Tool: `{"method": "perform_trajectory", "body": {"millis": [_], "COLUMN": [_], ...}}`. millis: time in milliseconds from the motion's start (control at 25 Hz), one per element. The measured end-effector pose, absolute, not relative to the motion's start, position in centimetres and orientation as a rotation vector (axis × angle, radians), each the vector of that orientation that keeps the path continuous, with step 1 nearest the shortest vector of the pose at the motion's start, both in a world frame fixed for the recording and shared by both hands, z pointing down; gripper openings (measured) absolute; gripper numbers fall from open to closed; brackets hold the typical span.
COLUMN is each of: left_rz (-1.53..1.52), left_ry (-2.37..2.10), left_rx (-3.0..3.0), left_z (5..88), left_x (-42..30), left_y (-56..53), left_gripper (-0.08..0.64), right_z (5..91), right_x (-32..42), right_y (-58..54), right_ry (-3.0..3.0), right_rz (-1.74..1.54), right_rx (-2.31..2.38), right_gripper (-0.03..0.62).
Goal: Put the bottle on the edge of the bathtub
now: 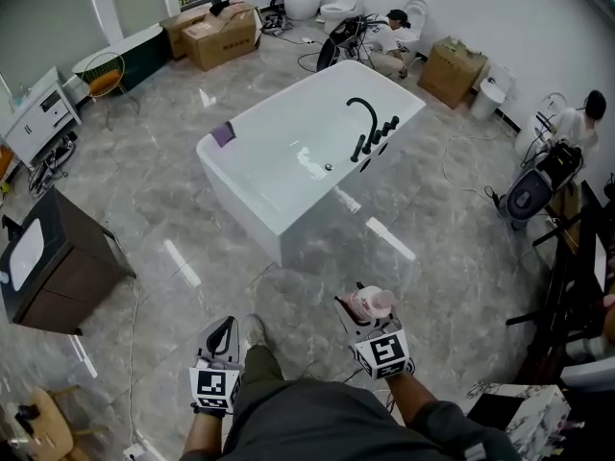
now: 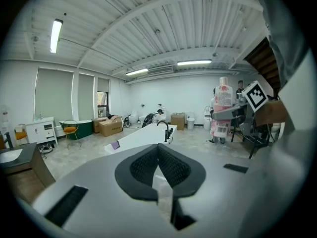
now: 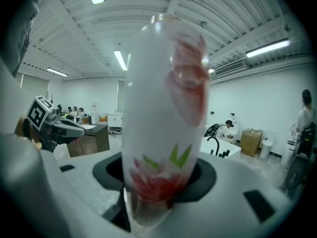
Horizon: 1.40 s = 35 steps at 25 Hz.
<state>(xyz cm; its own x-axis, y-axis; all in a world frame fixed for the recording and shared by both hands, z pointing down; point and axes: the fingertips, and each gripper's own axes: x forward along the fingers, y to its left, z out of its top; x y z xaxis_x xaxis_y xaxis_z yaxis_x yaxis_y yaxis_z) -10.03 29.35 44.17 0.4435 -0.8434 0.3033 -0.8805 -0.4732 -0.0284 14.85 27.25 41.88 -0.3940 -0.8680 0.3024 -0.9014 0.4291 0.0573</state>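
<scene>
My right gripper (image 1: 357, 310) is clamped on the upright bottle (image 3: 163, 123), whose flower print shows only in its own view. My left gripper (image 2: 158, 152) is closed on nothing. Only the head view shows the bathtub (image 1: 279, 104) well ahead of both.

The bottle (image 1: 373, 302) is half hidden by the right gripper (image 1: 363, 315), its print too blurred to read.

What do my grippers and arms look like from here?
The left gripper and right gripper match: pale grey-white bodies with dark slots, black ribbed pads, and each carries a white cube printed with black square markers. The right arm wears a dark sleeve; the left forearm is bare.
</scene>
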Motion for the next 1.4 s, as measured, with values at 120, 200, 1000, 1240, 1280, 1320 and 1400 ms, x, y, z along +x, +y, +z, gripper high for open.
{"method": "perform_trajectory", "body": {"millis": [120, 200, 1000, 1240, 1280, 1320, 1400], "left_rz": [0.408, 0.392, 0.431, 0.472, 0.459, 0.441, 0.418], "left_ry": [-1.551, -1.552, -1.394, -1.517, -1.544, -1.572, -1.636], "left_rx": [2.515, 2.504, 2.551, 2.426, 2.415, 2.404, 2.366], "left_z": [45.3, 45.9, 49.0, 51.7, 52.4, 53.1, 54.7], "left_x": [-10.7, -11.0, -17.9, -18.0, -17.8, -17.6, -17.6], "left_y": [27.4, 25.2, -4.6, -8.1, -8.4, -8.5, -8.5], "left_gripper": [0.002, 0.002, 0.002, 0.002, 0.002, 0.002, 0.002], "right_z": [42.5, 42.9, 47.1, 52.3, 53.4, 54.7, 57.2], "right_x": [14.3, 13.8, 4.5, 3.2, 3.1, 3.0, 2.7], "right_y": [24.8, 22.6, -5.7, -10.3, -10.9, -11.3, -12.1], "right_ry": [-2.403, -2.403, -2.409, -2.491, -2.506, -2.519, -2.539], "right_rz": [0.165, 0.160, 0.080, 0.079, 0.075, 0.069, 0.060], "right_rx": [1.503, 1.493, 1.384, 1.207, 1.172, 1.137, 1.070], "right_gripper": [0.227, 0.227, 0.225, 0.225, 0.225, 0.225, 0.225]}}
